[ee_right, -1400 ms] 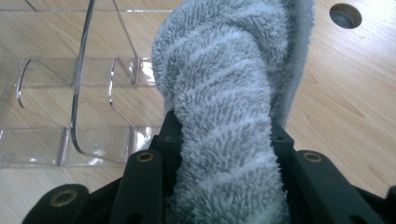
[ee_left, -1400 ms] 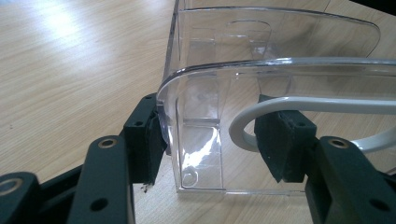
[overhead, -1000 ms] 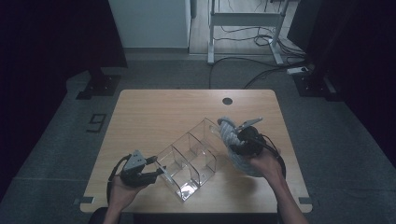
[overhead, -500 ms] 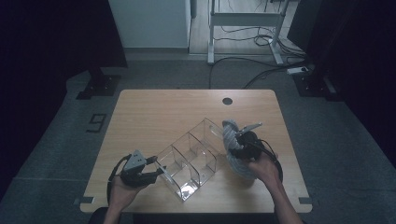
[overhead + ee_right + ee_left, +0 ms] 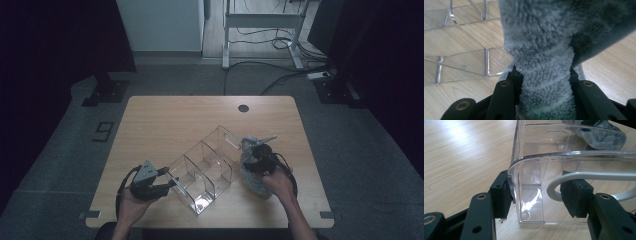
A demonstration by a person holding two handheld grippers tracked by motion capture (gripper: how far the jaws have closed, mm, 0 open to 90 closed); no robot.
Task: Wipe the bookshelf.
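Sock (image 5: 541, 60): clamped in the right claw (image 5: 544, 75), beside the clear organizer (image 5: 205, 167). Left claw (image 5: 539, 192) straddles the organizer's corner wall, pads apparently pressing. Risk: sock snags the wall, tipping the organizer.

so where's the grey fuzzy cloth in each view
high view: the grey fuzzy cloth lies right of centre, beside the clear divided box, under the right claw.
left gripper view: top right corner, seen through the box's far walls.
right gripper view: centre, rising from between the jaws, which pinch it.
shared landmark: the clear divided box, at upper left in the right gripper view.
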